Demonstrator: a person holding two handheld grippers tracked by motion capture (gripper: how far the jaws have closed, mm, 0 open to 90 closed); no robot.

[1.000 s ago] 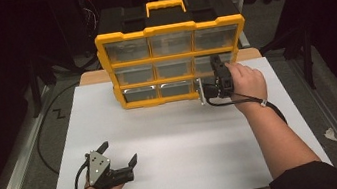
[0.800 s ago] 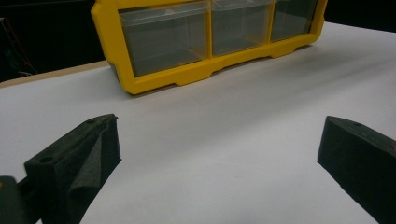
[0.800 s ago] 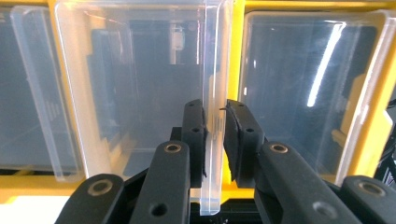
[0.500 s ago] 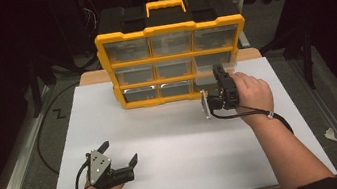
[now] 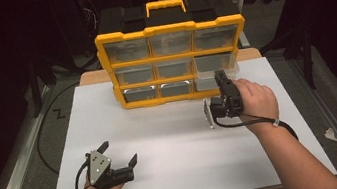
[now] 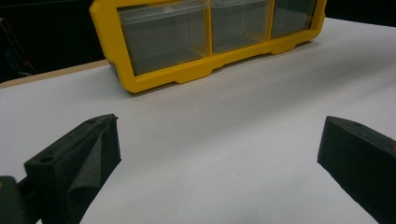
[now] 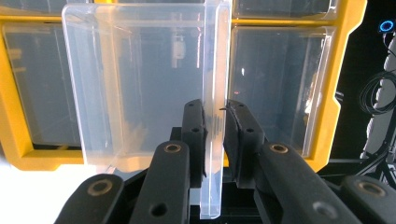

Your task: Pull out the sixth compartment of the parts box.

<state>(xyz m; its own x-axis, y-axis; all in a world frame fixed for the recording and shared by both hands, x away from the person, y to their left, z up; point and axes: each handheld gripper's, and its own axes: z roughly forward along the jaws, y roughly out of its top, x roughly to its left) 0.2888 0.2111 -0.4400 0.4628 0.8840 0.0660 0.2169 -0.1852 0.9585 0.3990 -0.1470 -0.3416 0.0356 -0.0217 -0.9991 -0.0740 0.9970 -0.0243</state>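
A yellow organizer [image 5: 169, 27] with clear drawers stands upright at the back of the white table [image 5: 173, 139]. My right gripper [image 5: 220, 77] is at its right side, shut on the thin wall of a clear plastic drawer [image 5: 216, 63] that sticks out of the frame. The right gripper view shows that drawer [image 7: 140, 84] pinched edge-on in my right gripper [image 7: 215, 109], with the yellow organizer frame [image 7: 345, 56] behind. My left gripper [image 5: 118, 152] rests near the table's front left, open with nothing in it. In the left gripper view my left gripper [image 6: 219, 130] stands wide apart over bare table, facing the organizer [image 6: 159, 77].
A black cable [image 5: 50, 142] loops on the floor at the left beside a metal rail. A small white scrap [image 5: 332, 135] lies on the floor at the right. A strip of wooden edge [image 5: 93, 78] shows behind the table. The surroundings are dark.
My right gripper has drawn back from the organizer toward the person, and the clear drawer has come out with it. The left gripper has stayed put.
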